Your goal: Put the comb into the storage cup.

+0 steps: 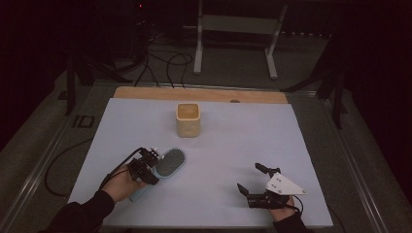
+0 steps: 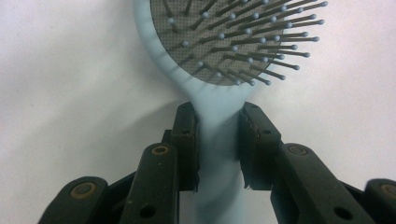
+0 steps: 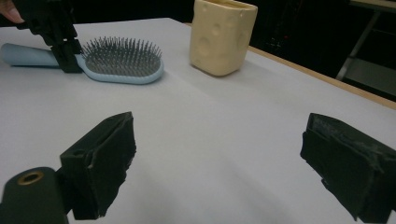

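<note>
Two grippers at the table. Left gripper (image 2: 219, 140) has its jaws pinched on the neck of the light-blue hairbrush (image 1: 168, 163), pads pressed to both sides of the handle just below the bristle head. Brush lies flat on the white mat (image 1: 233, 145), bristles up, near the front-left. Right gripper (image 1: 256, 180) sits front-right, jaws spread wide, nothing between them. Cream cup (image 1: 188, 119) stands upright farther back, well apart from the brush.
</note>
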`<state>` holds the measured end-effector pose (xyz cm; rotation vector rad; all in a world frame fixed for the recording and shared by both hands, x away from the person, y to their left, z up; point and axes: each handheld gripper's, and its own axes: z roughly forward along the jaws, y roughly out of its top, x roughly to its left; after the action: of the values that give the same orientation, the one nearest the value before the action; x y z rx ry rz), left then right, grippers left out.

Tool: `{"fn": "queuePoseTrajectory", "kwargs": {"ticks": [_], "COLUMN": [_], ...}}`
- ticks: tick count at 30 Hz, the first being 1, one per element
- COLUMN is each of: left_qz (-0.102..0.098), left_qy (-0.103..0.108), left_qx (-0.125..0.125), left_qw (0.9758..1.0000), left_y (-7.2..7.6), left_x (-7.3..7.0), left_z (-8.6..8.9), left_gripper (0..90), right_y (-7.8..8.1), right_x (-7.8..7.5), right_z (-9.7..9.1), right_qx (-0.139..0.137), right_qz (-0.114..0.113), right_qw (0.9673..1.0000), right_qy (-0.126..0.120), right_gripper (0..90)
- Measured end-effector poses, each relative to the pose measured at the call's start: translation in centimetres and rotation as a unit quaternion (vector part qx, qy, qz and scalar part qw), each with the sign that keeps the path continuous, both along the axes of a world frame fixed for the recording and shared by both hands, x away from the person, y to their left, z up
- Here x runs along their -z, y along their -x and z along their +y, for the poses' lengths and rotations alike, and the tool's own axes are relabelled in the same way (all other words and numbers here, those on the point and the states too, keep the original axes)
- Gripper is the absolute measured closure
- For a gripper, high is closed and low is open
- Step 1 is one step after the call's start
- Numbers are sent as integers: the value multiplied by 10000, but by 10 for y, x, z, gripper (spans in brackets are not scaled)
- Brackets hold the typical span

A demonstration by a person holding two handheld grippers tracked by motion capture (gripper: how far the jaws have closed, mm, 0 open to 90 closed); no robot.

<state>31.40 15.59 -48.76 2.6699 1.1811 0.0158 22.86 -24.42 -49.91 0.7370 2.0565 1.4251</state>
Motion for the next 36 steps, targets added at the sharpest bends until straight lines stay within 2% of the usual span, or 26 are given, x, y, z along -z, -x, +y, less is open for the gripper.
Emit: {"fn": "queuePoseTrajectory", "kwargs": {"ticks": [5,8,10,12,18,21,22,24,27,29,30,32,36], "left_qz": [11,-105,-137,-258,-496,-658,-770,-864,-1043,-1080,-1180,-1178,-1357], "left_qy": [214,304,444,493,759,924,953,1091,1173,1256,1261,1348,1498], "left_qx": [37,93,59,20,-47,-10,8,105,166,186,187,181,193], "left_qw": [9998,9994,9989,9984,9959,9935,9925,9902,9875,9860,9848,9837,9792], "left_y": [0,2,3,3,4,5,6,8,11,12,13,13,13], "left_x": [-2,-6,-10,-14,-28,-36,-39,-43,-49,-53,-54,-57,-62], "left_z": [5,5,6,8,12,13,13,13,11,9,8,6,2], "left_gripper": [707,707,707,707,708,708,708,708,708,708,708,708,707], "right_y": [0,0,0,0,0,0,0,0,0,-1,-1,0,0], "right_x": [0,0,0,0,0,0,0,0,0,0,0,0,0], "right_z": [-1,-1,-1,-1,-1,-1,-1,-1,-1,-1,-1,-1,-1], "right_qx": [7,5,7,9,4,11,6,7,9,9,9,5,19], "right_qz": [11,7,7,2,0,6,5,9,7,8,7,10,11], "right_qw": [10000,10000,10000,10000,10000,10000,10000,10000,10000,10000,10000,10000,10000], "right_qy": [-8,-9,-16,-4,-16,-19,-16,-27,-21,-16,-14,-16,-25], "right_gripper": [96,96,96,96,96,96,96,96,96,97,96,96,96]}}
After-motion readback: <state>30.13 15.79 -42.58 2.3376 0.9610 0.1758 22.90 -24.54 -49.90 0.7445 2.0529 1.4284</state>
